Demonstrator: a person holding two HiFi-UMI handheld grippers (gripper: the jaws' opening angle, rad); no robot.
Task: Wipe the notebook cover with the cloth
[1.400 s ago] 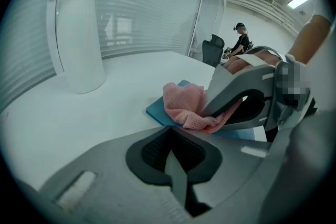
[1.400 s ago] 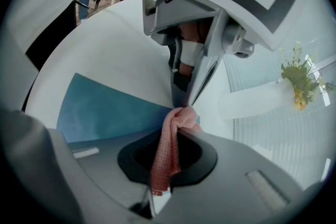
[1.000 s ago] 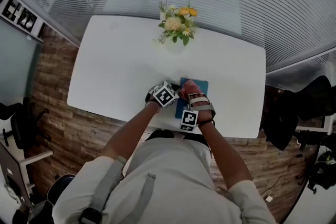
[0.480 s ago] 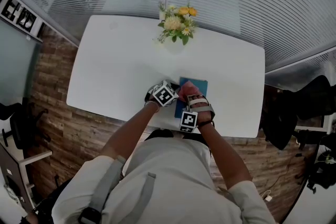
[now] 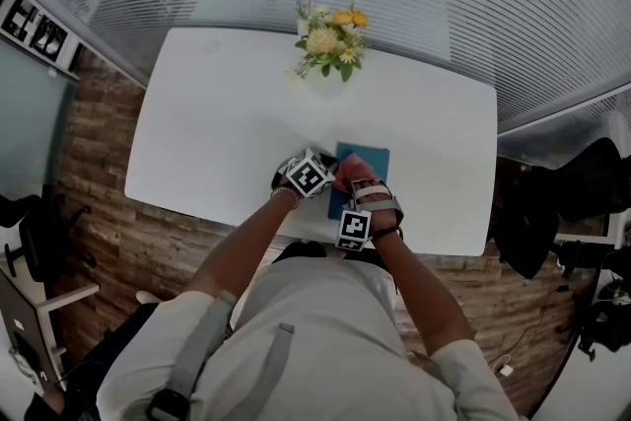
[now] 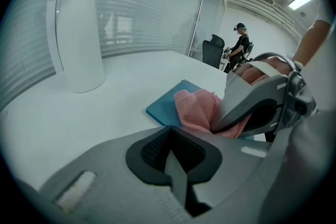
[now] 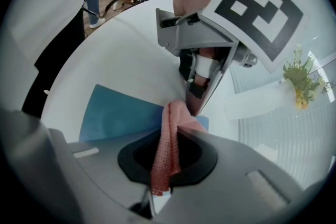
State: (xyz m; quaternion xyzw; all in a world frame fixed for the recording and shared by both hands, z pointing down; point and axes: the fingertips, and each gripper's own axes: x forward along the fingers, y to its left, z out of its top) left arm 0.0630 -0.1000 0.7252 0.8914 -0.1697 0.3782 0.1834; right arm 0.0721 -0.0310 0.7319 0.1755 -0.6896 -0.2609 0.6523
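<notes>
We see the notebook (image 5: pixel 368 157) half hidden under both tools, long axis 12-to-6 on the surface (image 5: pixel 217 113) | right tool (image 7: pixel 167 136) pinching cloth (image 7: pixel 164 157) | left tool (image 6: pixel 169 139) pressed together, empty

The woven waffle-textured cloth (image 7: pixel 167 147) is pink and the flat notebook (image 7: pixel 118 115) plain teal-blue, on a glossy white worktop (image 5: pixel 217 113). The left hand-held gripper (image 6: pixel 169 145) and right hand-held gripper (image 7: pixel 164 168) are grey, with black-and-white square-marker cubes. At twelve o'clock, yellow and cream flowers (image 5: pixel 333 35) have green leaves.
</notes>
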